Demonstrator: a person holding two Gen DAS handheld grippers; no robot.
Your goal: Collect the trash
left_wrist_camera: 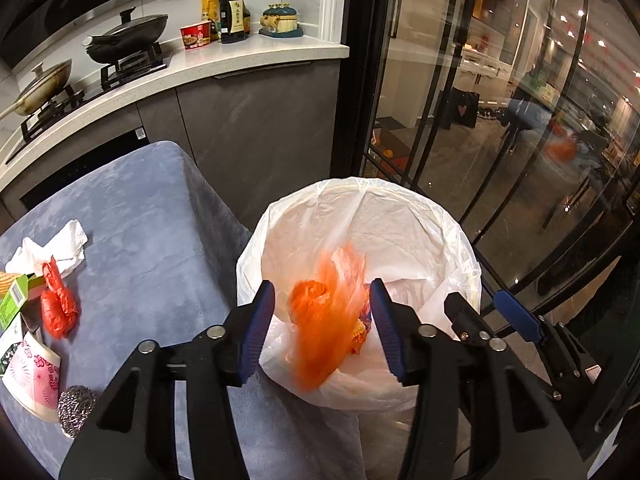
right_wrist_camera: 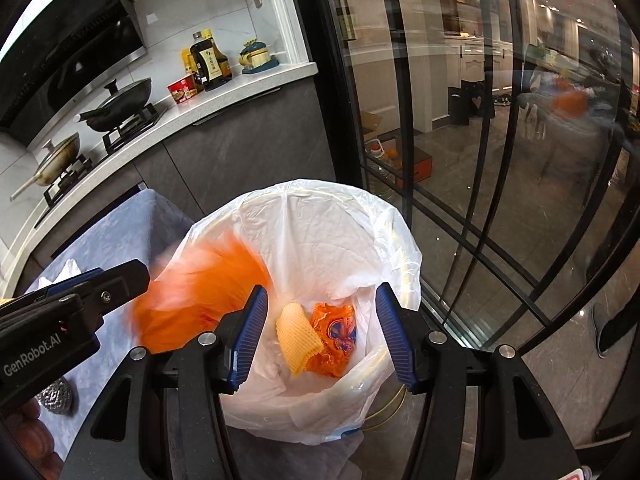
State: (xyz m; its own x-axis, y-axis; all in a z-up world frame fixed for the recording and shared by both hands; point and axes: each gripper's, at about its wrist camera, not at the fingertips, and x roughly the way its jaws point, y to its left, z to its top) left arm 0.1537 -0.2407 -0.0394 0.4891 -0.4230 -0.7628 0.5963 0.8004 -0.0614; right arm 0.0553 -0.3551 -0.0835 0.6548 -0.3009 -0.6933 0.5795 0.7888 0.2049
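A bin lined with a white bag (left_wrist_camera: 400, 216) (right_wrist_camera: 320, 216) stands right of a blue-covered table (left_wrist_camera: 152, 224). An orange plastic bag (left_wrist_camera: 324, 320) (right_wrist_camera: 200, 288), motion-blurred, is in the air over the bin's left rim, free of both grippers. My left gripper (left_wrist_camera: 322, 328) is open just above the bin; it also shows in the right wrist view (right_wrist_camera: 120, 280). My right gripper (right_wrist_camera: 320, 332) is open over the bin and appears in the left wrist view (left_wrist_camera: 496, 312). Inside lie a yellow foam net (right_wrist_camera: 296, 336) and an orange wrapper (right_wrist_camera: 336, 332).
On the table lie a red plastic bag (left_wrist_camera: 58, 304), white tissue (left_wrist_camera: 60, 244), a green box (left_wrist_camera: 16, 296), a pink paper cup (left_wrist_camera: 32, 376) and a steel scourer (left_wrist_camera: 76, 404). A kitchen counter (left_wrist_camera: 240, 64) with pans and bottles is behind; glass doors (left_wrist_camera: 500, 140) stand right.
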